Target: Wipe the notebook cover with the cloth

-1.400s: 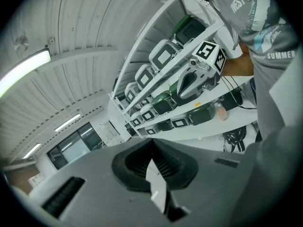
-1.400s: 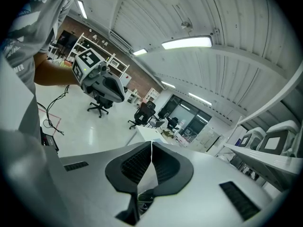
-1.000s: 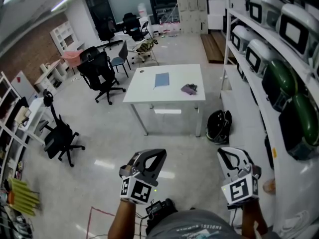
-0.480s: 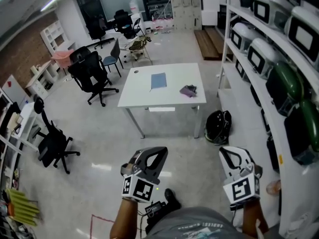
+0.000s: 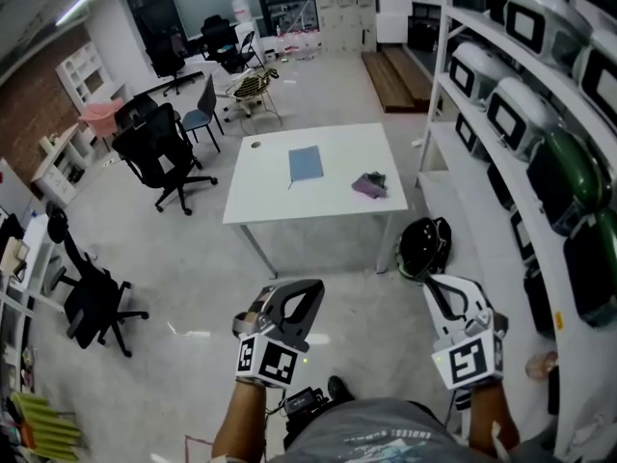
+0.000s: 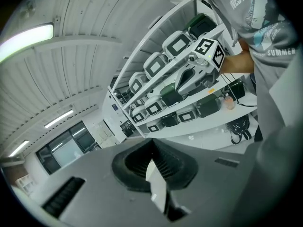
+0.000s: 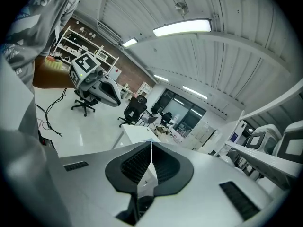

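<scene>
Currently my left gripper [image 5: 294,302] and right gripper [image 5: 453,302] are both clenched, empty, well short of the table [image 5: 289,201]. The notebook [image 5: 307,163] lies on the table, with the cloth [image 5: 369,184] nearby but apart from it. The cloth is probably soft and light: pinch a raised fold.

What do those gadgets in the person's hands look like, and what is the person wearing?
Each hand carries a pointed claw, left claw and right claw, with a pale shell and black ribbed lining. Behind each sits a white cube printed with black square markers. The person wears a grey printed T-shirt; forearms are bare of sleeves.
</scene>
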Motion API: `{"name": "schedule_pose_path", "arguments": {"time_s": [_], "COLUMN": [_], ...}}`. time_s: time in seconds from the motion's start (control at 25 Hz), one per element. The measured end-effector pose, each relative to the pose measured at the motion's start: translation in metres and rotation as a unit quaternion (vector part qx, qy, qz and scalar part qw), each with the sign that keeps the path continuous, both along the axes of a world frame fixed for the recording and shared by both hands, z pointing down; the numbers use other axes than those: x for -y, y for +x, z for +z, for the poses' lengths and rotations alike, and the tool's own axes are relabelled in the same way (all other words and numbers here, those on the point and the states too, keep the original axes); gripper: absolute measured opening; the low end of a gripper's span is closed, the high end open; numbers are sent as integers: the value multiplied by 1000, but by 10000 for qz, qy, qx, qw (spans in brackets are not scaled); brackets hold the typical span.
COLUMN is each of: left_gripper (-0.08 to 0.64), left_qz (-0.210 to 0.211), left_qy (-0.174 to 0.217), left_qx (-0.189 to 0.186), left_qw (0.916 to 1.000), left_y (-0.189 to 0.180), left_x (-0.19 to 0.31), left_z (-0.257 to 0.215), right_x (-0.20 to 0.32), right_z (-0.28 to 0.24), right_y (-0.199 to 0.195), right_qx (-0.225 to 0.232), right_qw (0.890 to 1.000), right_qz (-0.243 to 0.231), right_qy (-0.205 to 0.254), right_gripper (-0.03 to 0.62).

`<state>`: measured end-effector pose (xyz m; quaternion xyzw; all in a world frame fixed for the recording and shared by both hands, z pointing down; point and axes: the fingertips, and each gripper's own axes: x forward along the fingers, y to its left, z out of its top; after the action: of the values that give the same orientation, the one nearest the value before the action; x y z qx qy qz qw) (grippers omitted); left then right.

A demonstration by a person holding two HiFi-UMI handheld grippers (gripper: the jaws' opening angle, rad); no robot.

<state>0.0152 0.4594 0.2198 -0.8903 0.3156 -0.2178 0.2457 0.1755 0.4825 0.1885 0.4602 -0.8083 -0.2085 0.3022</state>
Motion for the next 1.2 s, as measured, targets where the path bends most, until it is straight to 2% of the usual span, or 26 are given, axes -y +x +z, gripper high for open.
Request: {"name": "schedule_pose_path", "arguments": {"time_s": [0.4,0.64,0.92,1.2], "left_gripper": [2,2,2,2], "left_qz": [14,-24,-350,-652], "left_qy": [179,101,63,-19], "left_qx": [-197,-185,-141,-36], "left_qw": [9996,9998,9993,9979], "left_y": [-45,-51,-59,-40], "left_x": [56,82,127,195], "left_z": [-13,-7,-4,1], "right_x": [49,81,136,217], "right_z": [-4,3,6,17], "right_y": [-33,-35,-36,-18], "right_qx": [-176,-132,-112,-38], "right_qw": [9998,9998,9998,9988], "right_qz": [132,123,-126,-455], "right_qy": [17,-94,-125,-195], "right_gripper": [32,32,32,32]}}
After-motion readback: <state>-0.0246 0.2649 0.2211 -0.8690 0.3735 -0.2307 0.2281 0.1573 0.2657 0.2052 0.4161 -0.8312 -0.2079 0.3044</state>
